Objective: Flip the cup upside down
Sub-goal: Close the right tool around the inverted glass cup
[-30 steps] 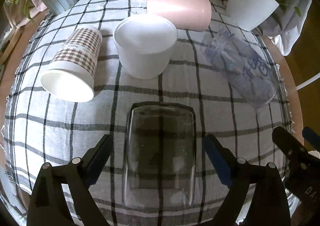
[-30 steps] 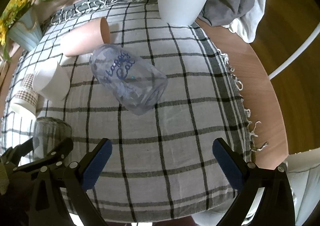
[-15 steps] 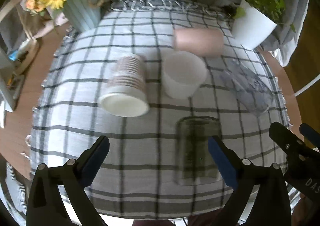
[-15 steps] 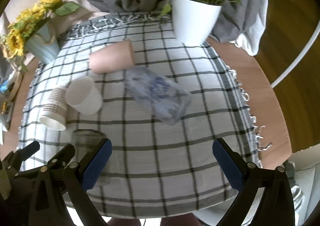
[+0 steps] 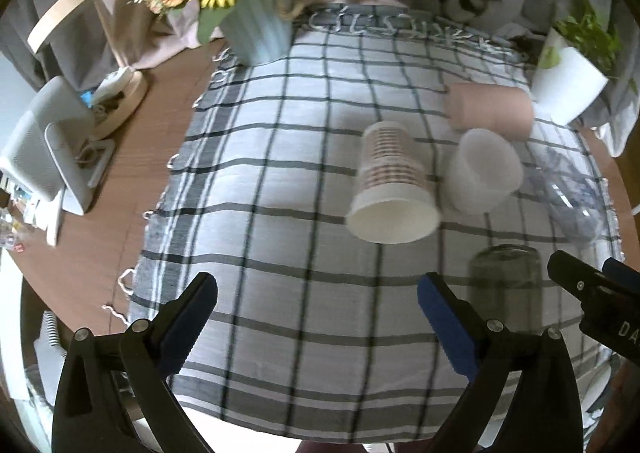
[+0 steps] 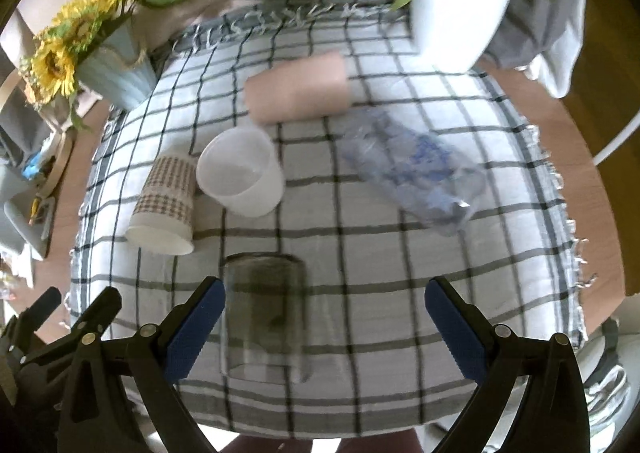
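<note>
At the far left of the table (image 6: 560, 101) stands your sunflower vase (image 6: 116, 73), off the corner of the checked cloth (image 6: 360, 265). Your left claw (image 5: 316, 305) hangs wide over bare cloth near the front edge, gripping nothing. Next comes the paper cup (image 6: 166, 201), on its side with its mouth toward you, just beside the white tub (image 6: 240, 173), which stands inverted. Behind them the pink cup (image 6: 298, 91) lies on its side. The glass (image 6: 264, 313) stands in front of the tub, close to the cloth's near edge; it looks base-up, though blur keeps that from being sure. It sits just inside the left finger of your right claw (image 6: 324, 313), whose jaws gape wide and hold nothing. Further right the clear printed cup (image 6: 412, 171) lies on its side, well apart from the glass. The white plant pot (image 6: 452, 25) stands at the far right corner.
</note>
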Demonstrator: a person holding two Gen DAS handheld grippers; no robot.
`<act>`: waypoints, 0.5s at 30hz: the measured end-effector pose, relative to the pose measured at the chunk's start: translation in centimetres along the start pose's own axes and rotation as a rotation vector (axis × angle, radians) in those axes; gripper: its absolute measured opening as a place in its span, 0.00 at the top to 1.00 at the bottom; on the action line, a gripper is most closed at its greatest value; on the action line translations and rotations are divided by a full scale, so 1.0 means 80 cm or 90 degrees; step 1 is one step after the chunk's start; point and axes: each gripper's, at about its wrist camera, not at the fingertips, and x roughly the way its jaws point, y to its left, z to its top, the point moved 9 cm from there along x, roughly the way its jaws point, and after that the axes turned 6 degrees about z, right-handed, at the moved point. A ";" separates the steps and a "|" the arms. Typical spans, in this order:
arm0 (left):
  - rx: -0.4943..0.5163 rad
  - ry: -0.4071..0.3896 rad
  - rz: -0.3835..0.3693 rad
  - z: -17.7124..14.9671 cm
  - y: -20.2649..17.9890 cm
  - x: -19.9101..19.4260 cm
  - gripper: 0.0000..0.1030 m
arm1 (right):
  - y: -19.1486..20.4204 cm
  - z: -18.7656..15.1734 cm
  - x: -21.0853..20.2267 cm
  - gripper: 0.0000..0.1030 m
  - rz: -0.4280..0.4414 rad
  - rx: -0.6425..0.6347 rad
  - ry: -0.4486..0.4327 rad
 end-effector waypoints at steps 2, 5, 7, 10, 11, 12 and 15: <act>0.001 0.010 -0.003 -0.001 0.005 0.009 0.01 | 0.009 -0.001 0.013 0.04 0.006 -0.006 0.017; -0.006 0.026 -0.011 -0.004 0.011 0.023 0.01 | 0.021 -0.002 0.032 0.07 0.022 -0.007 0.051; -0.008 0.036 -0.010 -0.006 0.014 0.032 0.01 | 0.025 -0.002 0.046 0.08 0.021 -0.010 0.073; -0.010 0.049 -0.014 -0.009 0.016 0.045 0.01 | 0.030 -0.002 0.063 0.10 0.015 -0.019 0.103; -0.011 0.053 -0.015 -0.011 0.017 0.049 0.01 | 0.031 -0.003 0.065 0.11 0.016 -0.022 0.111; -0.011 0.057 -0.019 -0.012 0.017 0.053 0.01 | 0.035 -0.004 0.069 0.12 0.017 -0.027 0.122; -0.008 0.066 -0.023 -0.014 0.017 0.063 0.01 | 0.041 -0.007 0.083 0.14 0.009 -0.043 0.153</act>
